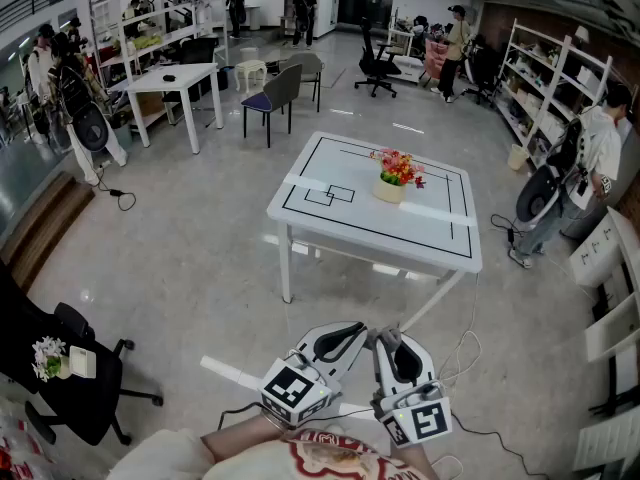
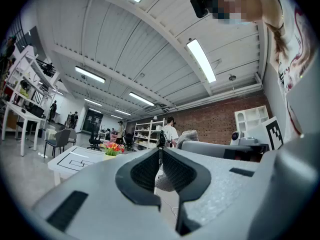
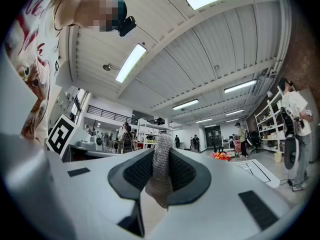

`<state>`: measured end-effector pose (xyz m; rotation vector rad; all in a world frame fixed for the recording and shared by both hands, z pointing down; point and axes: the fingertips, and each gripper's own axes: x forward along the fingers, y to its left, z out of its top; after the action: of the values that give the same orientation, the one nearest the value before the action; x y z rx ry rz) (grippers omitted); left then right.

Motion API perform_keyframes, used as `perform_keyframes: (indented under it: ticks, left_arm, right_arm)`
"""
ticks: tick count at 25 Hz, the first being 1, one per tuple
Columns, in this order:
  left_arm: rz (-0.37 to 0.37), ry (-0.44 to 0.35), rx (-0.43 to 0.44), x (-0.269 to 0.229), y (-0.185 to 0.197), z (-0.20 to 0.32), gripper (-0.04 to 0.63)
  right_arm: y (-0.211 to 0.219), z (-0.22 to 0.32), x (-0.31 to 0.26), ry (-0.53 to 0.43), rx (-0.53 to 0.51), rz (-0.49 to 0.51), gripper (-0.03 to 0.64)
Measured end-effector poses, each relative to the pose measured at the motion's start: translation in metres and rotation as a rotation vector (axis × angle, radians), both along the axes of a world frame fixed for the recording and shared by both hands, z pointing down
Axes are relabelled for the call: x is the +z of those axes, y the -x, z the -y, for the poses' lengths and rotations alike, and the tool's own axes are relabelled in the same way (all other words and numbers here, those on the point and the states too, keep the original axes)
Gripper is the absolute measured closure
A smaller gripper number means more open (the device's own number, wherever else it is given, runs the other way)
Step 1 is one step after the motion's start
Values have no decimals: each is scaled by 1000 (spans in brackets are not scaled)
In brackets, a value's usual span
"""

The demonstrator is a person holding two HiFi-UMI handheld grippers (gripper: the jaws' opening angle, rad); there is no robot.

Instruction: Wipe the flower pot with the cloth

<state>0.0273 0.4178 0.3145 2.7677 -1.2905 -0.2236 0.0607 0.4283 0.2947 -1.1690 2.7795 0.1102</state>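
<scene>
Evidently the wiping was not yet begun, since the flower pot point(image 1: 389, 192) was seen standing on the white bench point(image 1: 400, 233), well apart from both tools, which were held low and close to the person's body. The right hand-held gripper point(image 3: 161, 153) was clamped on the grey knitted cloth point(image 3: 160, 176), a fold of which hung down between its jaws. The left hand-held gripper point(image 2: 161, 152) was closed with nothing in it. The step in hand was judged to be the approach. It would be done well if the bench was reached first and the cloth was gripped firmly, with enough left free to be pressed flat against the pot's wall. The left hand-held gripper would probably have to be opened and set on the pot, so that the pot was steadied and not pushed along the smooth top. Strokes would best be laid round the side, below the red and yellow flowers point(image 1: 398, 166), which could be snagged by the knit. The bench top was marked with black lines, and the pot was placed toward its far right part. A glossy grey floor point(image 1: 200, 258) was spread around it, crossed near the bench's leg by a loose cable point(image 1: 465, 351) that ought to be stepped over. White shelves point(image 1: 555, 83), a desk point(image 1: 180, 78) with chairs, a black office chair point(image 1: 60, 353) and several people were seen farther off, under strip lights point(image 2: 201, 60).
</scene>
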Motion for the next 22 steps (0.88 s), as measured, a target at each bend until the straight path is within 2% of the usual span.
perform_keyframes:
  ticks: [14,22]
  left_arm:
    - [-7,2,36,2,25,-5,591]
    - [-19,-1,66,3,49,-10,591]
  right_arm:
    - [25,-7,2,7,31,14,545]
    - [51,-17,-7,-45,58,31,545]
